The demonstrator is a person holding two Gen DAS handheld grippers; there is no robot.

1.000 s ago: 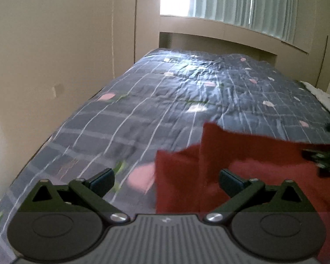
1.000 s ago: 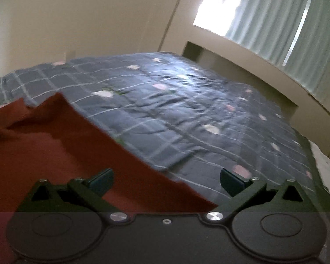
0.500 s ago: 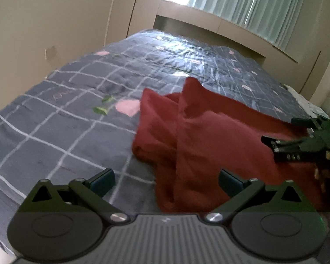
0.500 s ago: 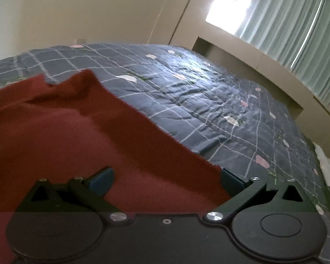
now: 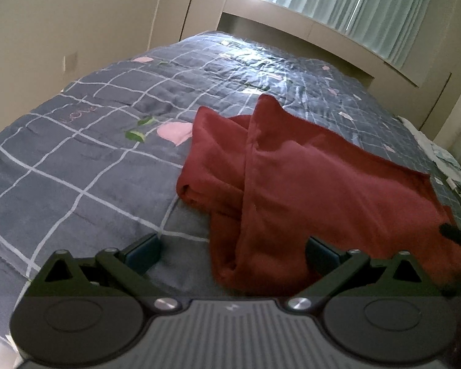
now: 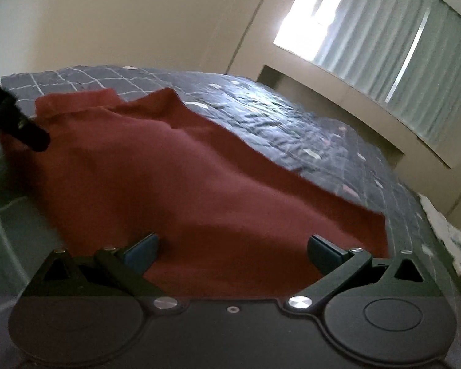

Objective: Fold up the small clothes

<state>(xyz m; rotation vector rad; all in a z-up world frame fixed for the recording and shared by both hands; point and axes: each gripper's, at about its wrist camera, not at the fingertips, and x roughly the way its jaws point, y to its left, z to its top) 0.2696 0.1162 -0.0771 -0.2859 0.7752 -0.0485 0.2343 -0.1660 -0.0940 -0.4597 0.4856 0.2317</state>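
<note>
We hover both tongs, left gripper (image 5: 232, 250) and right gripper (image 6: 232, 247), jaws spread and empty, over the near hem of the red garment (image 5: 316, 178). Step appears to be pre-grasp; next we likely pinch the near corners.

Both claws lowered closer to red garment (image 5: 322, 178).

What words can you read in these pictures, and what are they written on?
"LOVE": stitched in faint pink letters on the grey checked bedspread, at, in the left wrist view; it is tilted and hard to make out.
A small pale mark on the left gripper body, at: too small to read.
The red garment shows no writing, and nothing can be read in the right wrist view.
</note>
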